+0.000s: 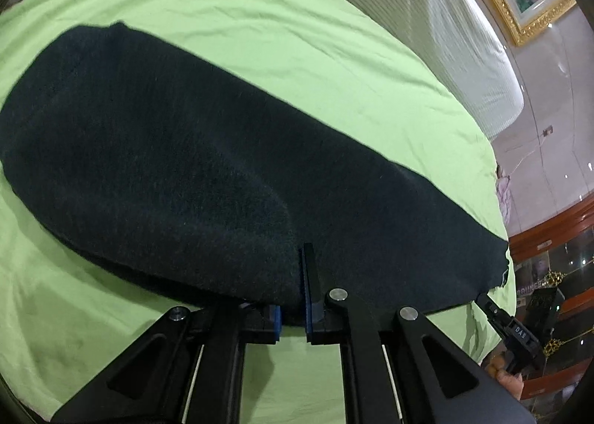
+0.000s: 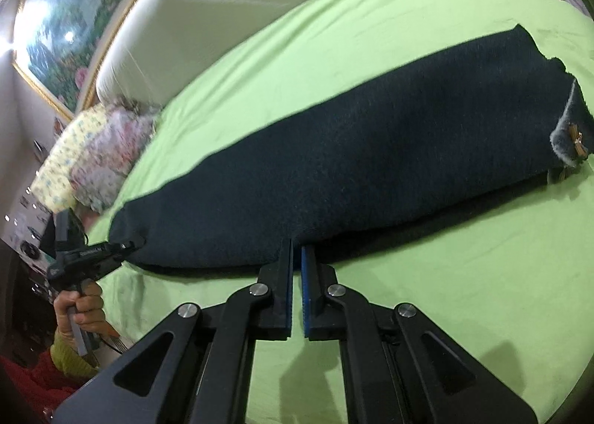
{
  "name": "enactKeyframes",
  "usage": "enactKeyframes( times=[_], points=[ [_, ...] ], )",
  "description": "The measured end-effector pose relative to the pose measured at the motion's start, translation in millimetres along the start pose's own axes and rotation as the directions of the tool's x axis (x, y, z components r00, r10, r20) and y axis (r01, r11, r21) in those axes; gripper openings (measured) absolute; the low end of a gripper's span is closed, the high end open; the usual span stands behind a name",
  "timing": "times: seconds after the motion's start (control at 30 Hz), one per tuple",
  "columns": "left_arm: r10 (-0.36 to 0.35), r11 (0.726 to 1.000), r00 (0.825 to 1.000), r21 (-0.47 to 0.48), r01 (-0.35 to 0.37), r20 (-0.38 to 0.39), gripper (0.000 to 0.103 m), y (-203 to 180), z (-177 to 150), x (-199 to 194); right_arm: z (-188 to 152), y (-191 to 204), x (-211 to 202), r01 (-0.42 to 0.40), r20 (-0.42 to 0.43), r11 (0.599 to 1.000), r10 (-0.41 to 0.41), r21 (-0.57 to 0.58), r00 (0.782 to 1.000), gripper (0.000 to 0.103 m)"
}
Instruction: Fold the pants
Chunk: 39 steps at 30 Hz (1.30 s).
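Dark navy pants [image 1: 185, 149] lie folded lengthwise on a light green bedsheet [image 1: 260, 27]. My left gripper [image 1: 297, 257] is shut on the near edge of the pants; its left finger is hidden under the cloth. The right gripper shows small at the right edge of the left wrist view [image 1: 490, 303], by the pants' end. In the right wrist view the pants [image 2: 371, 164] stretch from lower left to upper right, with a grey waistband and a small bow [image 2: 573, 138] at the far end. My right gripper [image 2: 297, 249] is shut on the pants' near edge. The left gripper [image 2: 128, 244] holds the hem end.
A white headboard cushion [image 2: 208, 16] and a gold-framed painting [image 2: 70, 27] stand behind the bed. A floral pillow [image 2: 92, 149] lies at the bed's left end. A wooden glass cabinet [image 1: 549, 257] stands beyond the bed's edge.
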<state>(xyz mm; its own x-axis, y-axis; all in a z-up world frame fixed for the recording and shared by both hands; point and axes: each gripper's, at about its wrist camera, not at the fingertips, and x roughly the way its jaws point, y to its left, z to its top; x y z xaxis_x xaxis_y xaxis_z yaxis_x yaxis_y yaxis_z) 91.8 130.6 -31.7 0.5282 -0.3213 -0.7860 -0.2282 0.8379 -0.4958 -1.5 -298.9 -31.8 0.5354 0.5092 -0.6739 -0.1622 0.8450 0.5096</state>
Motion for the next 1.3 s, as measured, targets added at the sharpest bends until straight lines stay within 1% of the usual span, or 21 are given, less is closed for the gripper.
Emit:
enactKeyframes(
  times=[0.07,0.13,0.2,0.27,0.3,0.33,0.37,0.4,0.43,0.5,0.53,0.57,0.63,0.67,0.77,0.87,0.97,1.07,1.17,1.23,1.3],
  points=[
    [-0.015,1.0,1.0,0.009,0.015,-0.008,0.012,4,-3,0,0,-1,-1,-0.001,-0.04,1.0,0.001,0.001,0.999,0.008],
    [-0.009,0.999,1.0,0.035,0.009,-0.004,0.016,15,-9,-14,-1,5,-8,-0.015,-0.049,1.0,0.013,-0.026,0.999,0.008],
    [-0.006,0.999,1.0,0.042,0.005,0.005,0.016,25,-19,-24,0,19,-14,-0.063,-0.048,0.996,0.059,-0.067,0.997,0.008],
    [-0.013,1.0,1.0,0.021,0.013,0.007,0.023,41,-23,-36,2,31,-17,-0.096,-0.044,0.991,0.092,-0.093,0.995,0.01],
    [-0.008,1.0,1.0,0.007,0.008,0.012,0.026,43,-25,-40,4,39,-17,-0.112,-0.042,0.988,0.108,-0.108,0.993,0.013],
    [0.004,1.0,1.0,-0.008,-0.004,0.023,0.031,44,-26,-43,7,46,-15,-0.126,-0.042,0.984,0.121,-0.124,0.992,0.016],
    [0.021,0.999,0.999,-0.026,-0.02,0.036,0.038,47,-25,-49,11,55,-11,-0.136,-0.039,0.981,0.132,-0.138,0.991,0.026],
    [0.035,0.998,0.998,-0.049,-0.033,0.051,0.043,51,-25,-54,15,64,-7,-0.144,-0.036,0.979,0.14,-0.148,0.99,0.039],
    [0.039,0.997,0.997,-0.076,-0.034,0.069,0.05,58,-23,-61,19,73,-1,-0.156,-0.034,0.974,0.153,-0.163,0.988,0.044],
    [0.053,0.989,0.993,-0.144,-0.037,0.104,0.059,72,-17,-75,28,90,12,-0.176,-0.039,0.967,0.171,-0.187,0.984,0.046],
    [0.062,0.984,0.992,-0.173,-0.043,0.108,0.069,80,-15,-80,33,98,20,-0.183,-0.044,0.963,0.177,-0.198,0.983,0.046],
    [0.068,0.978,0.991,-0.204,-0.044,0.113,0.071,88,-12,-83,38,107,28,-0.182,-0.048,0.96,0.175,-0.211,0.983,0.046],
    [0.058,0.962,0.989,-0.271,-0.02,0.134,0.072,102,-5,-88,45,118,39,-0.171,-0.05,0.957,0.163,-0.236,0.985,0.046],
    [0.074,0.953,0.989,-0.302,-0.031,0.131,0.072,109,-1,-87,49,123,44,-0.171,-0.052,0.955,0.163,-0.244,0.985,0.046],
    [0.091,0.937,0.988,-0.347,-0.042,0.125,0.072,117,6,-81,68,140,63,-0.171,-0.05,0.944,0.163,-0.283,0.985,0.046],
    [0.103,0.92,0.989,-0.388,-0.056,0.103,0.072,128,13,-71,88,154,89,-0.124,-0.048,0.931,0.114,-0.342,0.992,0.046],
    [0.087,0.909,0.991,-0.416,-0.039,0.098,0.072,135,20,-60,104,165,127,-0.094,-0.1,0.917,0.059,-0.387,0.993,0.046],
    [0.094,0.911,0.989,-0.41,-0.041,0.111,0.072,138,24,-55,110,175,168,-0.077,-0.171,0.894,0.0,-0.442,0.985,0.046],
    [0.101,0.92,0.987,-0.389,-0.046,0.123,0.072,136,26,-52,104,183,204,-0.077,-0.251,0.857,-0.063,-0.51,0.966,0.046],
    [0.109,0.931,0.985,-0.36,-0.055,0.132,0.072,133,28,-49,94,188,219,-0.091,-0.302,0.829,-0.097,-0.552,0.948,0.046],
    [0.115,0.941,0.984,-0.332,-0.063,0.138,0.072,131,31,-45,84,190,222,-0.12,-0.33,0.798,-0.103,-0.59,0.938,0.046]
  ],
)
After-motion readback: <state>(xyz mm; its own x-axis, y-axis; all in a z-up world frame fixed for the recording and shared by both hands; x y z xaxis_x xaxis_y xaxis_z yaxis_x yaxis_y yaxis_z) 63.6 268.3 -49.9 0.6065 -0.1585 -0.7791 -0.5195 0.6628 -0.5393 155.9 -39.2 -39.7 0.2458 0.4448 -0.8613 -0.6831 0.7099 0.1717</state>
